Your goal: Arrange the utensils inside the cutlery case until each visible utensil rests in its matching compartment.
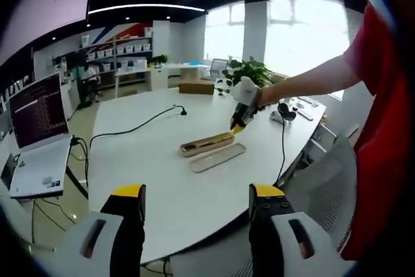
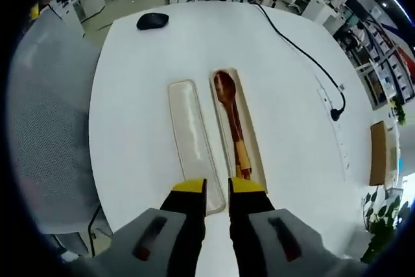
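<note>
1. Left gripper view: left tongs [image 1: 196, 199] held back off the near edge of the white table [image 1: 162, 192], released, jaws wide apart with nothing between. Well ahead, cutlery case [image 1: 206, 144] lying open mid-table with its lid [image 1: 217, 157] just beside it. Right tongs [image 1: 238, 120] reaching in over the case's far end.

2. Right gripper view: right tongs [image 2: 217, 196] poised over the near end of the case [image 2: 257, 150], jaws nearly together, nothing visibly gripped. Wooden spoon [image 2: 232, 116] lying lengthwise inside the case, bowl away; clear lid [image 2: 191, 137] alongside.

3. Judged: placing step apparently finished or nearly so. Next: lift clear, check seating, perhaps fetch the lid.
</note>
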`<state>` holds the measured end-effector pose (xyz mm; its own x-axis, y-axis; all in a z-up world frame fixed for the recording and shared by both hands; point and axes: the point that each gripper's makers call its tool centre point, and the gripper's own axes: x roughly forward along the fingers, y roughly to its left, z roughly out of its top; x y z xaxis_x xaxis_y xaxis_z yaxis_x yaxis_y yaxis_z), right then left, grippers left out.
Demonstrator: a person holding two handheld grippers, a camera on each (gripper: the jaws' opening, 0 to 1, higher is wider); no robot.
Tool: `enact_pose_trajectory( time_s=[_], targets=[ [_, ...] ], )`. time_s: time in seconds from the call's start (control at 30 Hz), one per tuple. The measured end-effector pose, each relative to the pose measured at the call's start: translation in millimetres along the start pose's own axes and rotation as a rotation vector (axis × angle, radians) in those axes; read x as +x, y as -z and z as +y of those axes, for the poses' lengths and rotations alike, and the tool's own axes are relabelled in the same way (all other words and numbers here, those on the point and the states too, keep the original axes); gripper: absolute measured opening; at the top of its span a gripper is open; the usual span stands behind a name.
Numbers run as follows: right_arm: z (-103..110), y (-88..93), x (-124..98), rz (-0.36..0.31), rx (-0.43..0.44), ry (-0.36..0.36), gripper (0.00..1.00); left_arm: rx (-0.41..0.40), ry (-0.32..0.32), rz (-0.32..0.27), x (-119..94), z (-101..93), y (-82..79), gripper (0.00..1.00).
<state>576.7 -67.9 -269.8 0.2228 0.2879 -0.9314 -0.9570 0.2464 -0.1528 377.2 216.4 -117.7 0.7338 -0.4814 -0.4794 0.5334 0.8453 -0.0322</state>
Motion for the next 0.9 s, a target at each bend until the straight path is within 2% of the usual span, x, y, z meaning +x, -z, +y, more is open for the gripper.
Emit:
enact_pose_trajectory(
  time_s=[0.1,0.27,0.4,0.5,0.6,0.73,0.9],
  targets=[
    [-1.3,6.6,-4.6,-0.023,0.053,0.033,0.17,0.010,0.012,0.001,2.3,-2.2,0.0,0.67],
    [3.9,4.9,-18.6,-0.088,0.103,0.090,0.20,0.030,0.036,0.011,5.6,-3.1,2.9,0.66],
    [9.8,2.3,-30.7,-0.147,0.153,0.145,0.26,0.072,0.046,-0.009,7.9,-0.9,-0.6,0.62],
    [16.6,1.0,-37.4,-0.194,0.213,0.177,0.28,0.067,0.053,-0.006,11.7,2.2,-2.1,0.63],
    [25.1,3.0,-42.6,-0.207,0.243,0.192,0.30,0.055,0.056,-0.004,14.4,3.6,-1.3,0.65],
    [31.0,3.0,-52.2,-0.256,0.307,0.233,0.33,0.035,0.057,0.013,18.3,3.7,4.4,0.69],
    [33.8,10.8,-60.0,-0.306,0.401,0.277,0.35,0.051,0.060,-0.011,20.8,0.4,2.3,0.67]
  ],
)
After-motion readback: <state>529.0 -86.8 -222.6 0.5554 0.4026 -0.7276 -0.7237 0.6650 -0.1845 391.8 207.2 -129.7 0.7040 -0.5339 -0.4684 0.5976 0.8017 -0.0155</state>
